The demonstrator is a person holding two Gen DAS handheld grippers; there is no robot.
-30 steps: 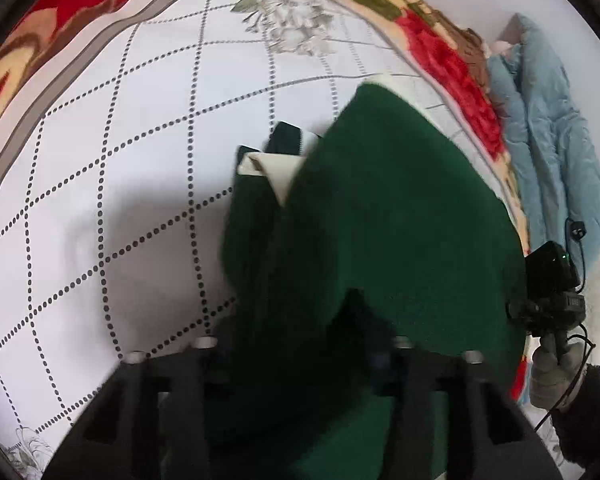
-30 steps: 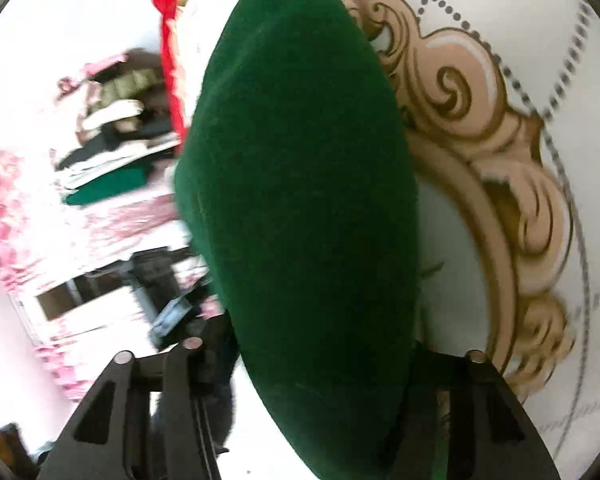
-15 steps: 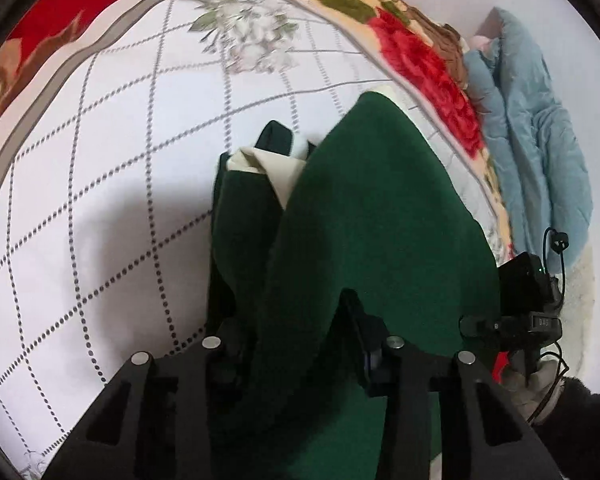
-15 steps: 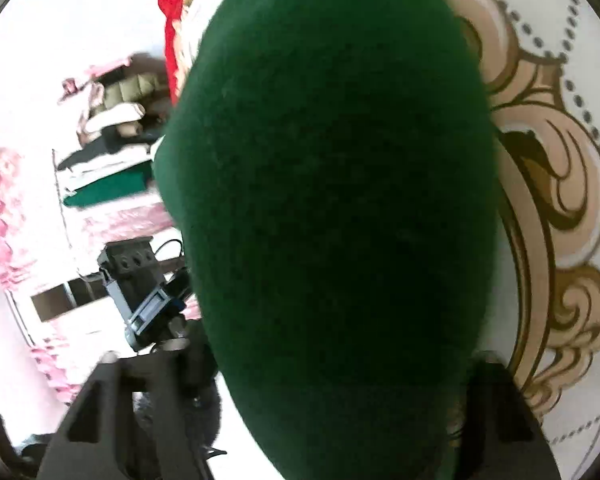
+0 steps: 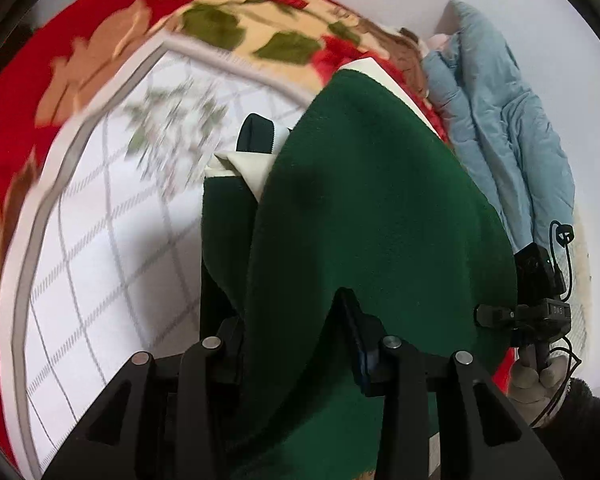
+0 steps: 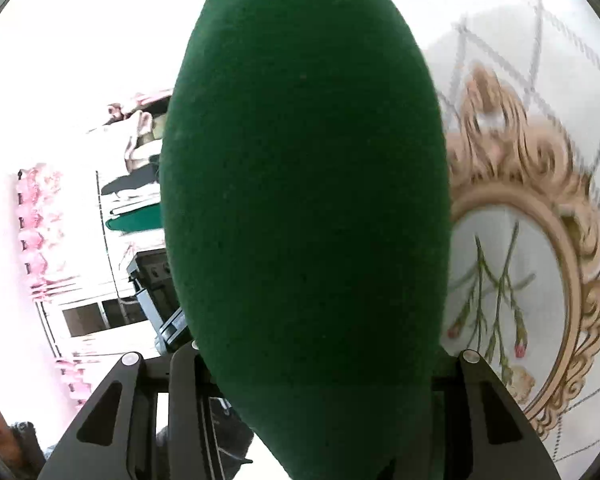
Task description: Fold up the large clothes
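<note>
Mid-fold here: big green garment point(image 5: 372, 216) lifted off the bed and hanging between both tongs, cream lining peeking out on the side away from the camera. Left tongs point(image 5: 296, 332) clamped on a thick bunch of the green fabric, cloth wedged between the fingers and spilling over them. Right tongs point(image 6: 320, 376) look the same, closed on the garment's other edge, though the cloth bulges over the tips so much that the actual pinch is hidden. Right tongs also show up in the left wrist view, just past the garment's right edge, gloved hand point(image 5: 534, 380) on the handle.

Best guess at the step: carrying the held edge over to lay 1 half onto the other. Next move probably needs both tongs kept level, edge taut, then lowered evenly onto the bed so the fleece lands flat instead of bunching. Thick, heavy-looking material, so uneven height likely means a crooked crease.

Surface under the garment: bedsheet point(image 5: 112, 248), white with a dotted diamond grid, a gold scroll frame printed beside the garment in the right wrist view. Red floral blanket point(image 5: 80, 52) beyond the garment. Light blue quilted coat point(image 5: 512, 120) heaped right of it against a pale wall. Left of the garment in the right wrist view: shelves with folded clothes point(image 6: 136, 196) and pink trim, pretty washed out.
</note>
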